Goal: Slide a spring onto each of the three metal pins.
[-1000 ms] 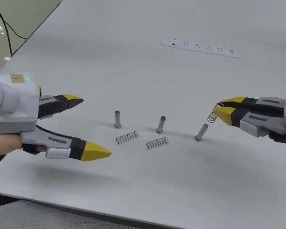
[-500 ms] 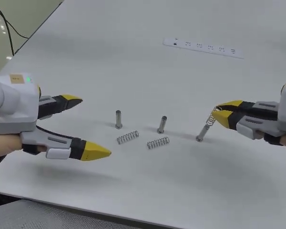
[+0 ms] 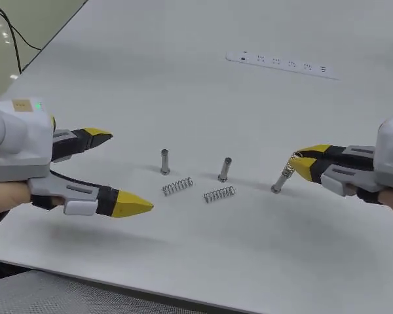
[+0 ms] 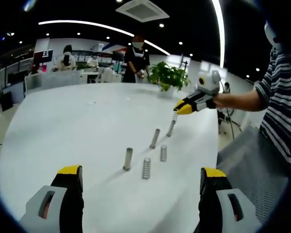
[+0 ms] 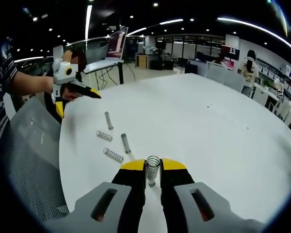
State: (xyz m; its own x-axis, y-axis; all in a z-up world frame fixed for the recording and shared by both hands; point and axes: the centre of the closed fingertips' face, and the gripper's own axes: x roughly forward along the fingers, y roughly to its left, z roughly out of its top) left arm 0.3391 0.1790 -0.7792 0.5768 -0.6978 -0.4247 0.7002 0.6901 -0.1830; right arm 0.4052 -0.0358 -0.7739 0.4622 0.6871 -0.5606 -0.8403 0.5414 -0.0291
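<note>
Three short metal pins stand on the white table: a left pin (image 3: pixel 164 161), a middle pin (image 3: pixel 224 169) and a right pin (image 3: pixel 277 181), which leans. Two loose springs (image 3: pixel 177 187) (image 3: pixel 219 193) lie in front of the left and middle pins. My right gripper (image 3: pixel 301 161) is shut on a third spring (image 3: pixel 289 167), whose lower end meets the top of the right pin. The right gripper view has that held spring (image 5: pixel 153 168) between the yellow tips. My left gripper (image 3: pixel 118 171) is open and holds nothing, left of the pins. The pins (image 4: pixel 128 159) and a loose spring (image 4: pixel 146 167) lie ahead of its jaws.
A white power strip (image 3: pixel 281 64) lies far back on the table. A black cable (image 3: pixel 13 39) hangs off the table's far left edge. The near table edge runs just below the left gripper. People and desks stand in the room behind.
My right gripper has moved down and a little right with its spring, bringing the spring's lower end onto the right pin's top. The left gripper has stayed put.
</note>
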